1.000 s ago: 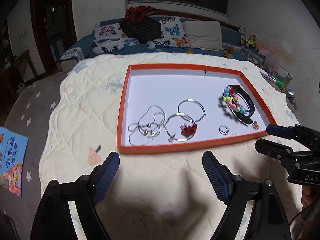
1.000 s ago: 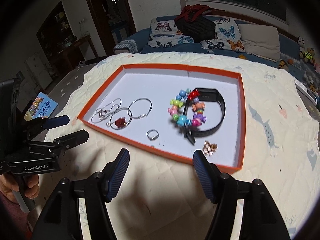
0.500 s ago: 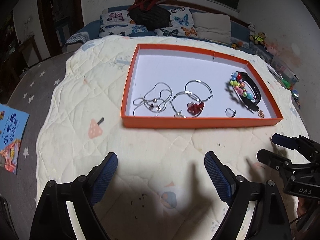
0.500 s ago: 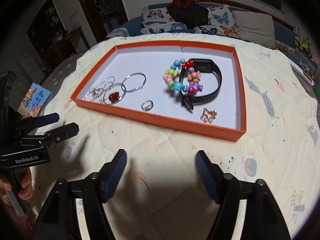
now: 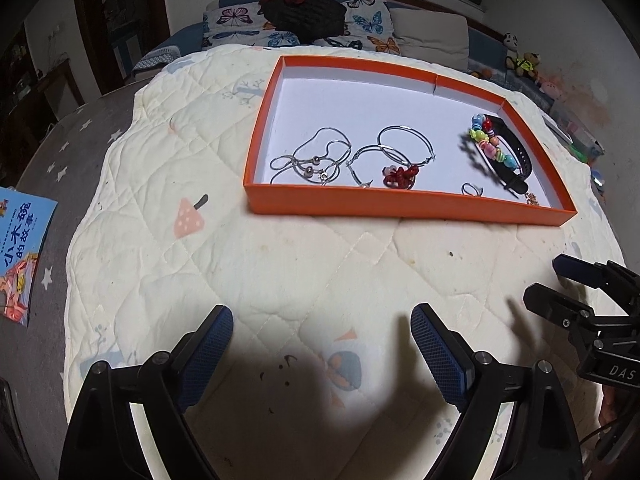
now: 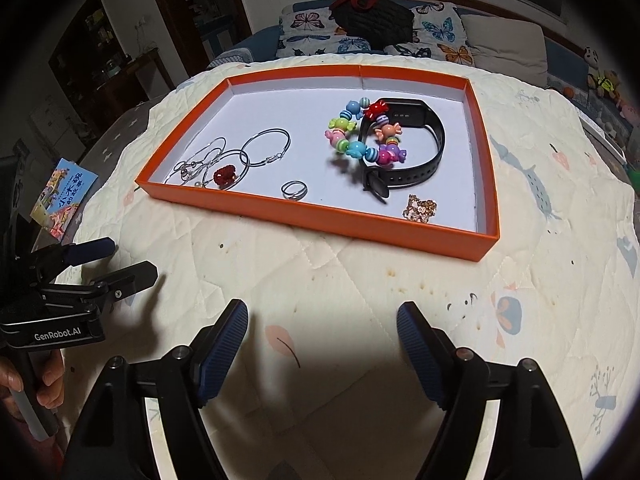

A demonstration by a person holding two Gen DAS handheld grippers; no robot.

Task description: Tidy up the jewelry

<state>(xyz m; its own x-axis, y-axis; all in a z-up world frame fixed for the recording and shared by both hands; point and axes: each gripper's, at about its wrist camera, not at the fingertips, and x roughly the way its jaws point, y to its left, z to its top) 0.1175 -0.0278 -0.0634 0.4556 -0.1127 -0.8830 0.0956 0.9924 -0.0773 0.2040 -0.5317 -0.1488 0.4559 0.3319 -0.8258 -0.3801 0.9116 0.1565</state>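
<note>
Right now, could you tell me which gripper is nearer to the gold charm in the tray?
Right. The right gripper hovers open in front of the tray's near wall, roughly facing the gold charm; the left gripper sits off beyond the tray's opposite, necklace end.

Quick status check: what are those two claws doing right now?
Left gripper and right gripper open, empty, short of orange tray. Jewelry inside. Nothing in between.

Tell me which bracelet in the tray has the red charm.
The thin silver bangle at the tray's left end, overlapping the plain hoop. The candy-bead bracelet is multicoloured; the black band is plain.
</note>
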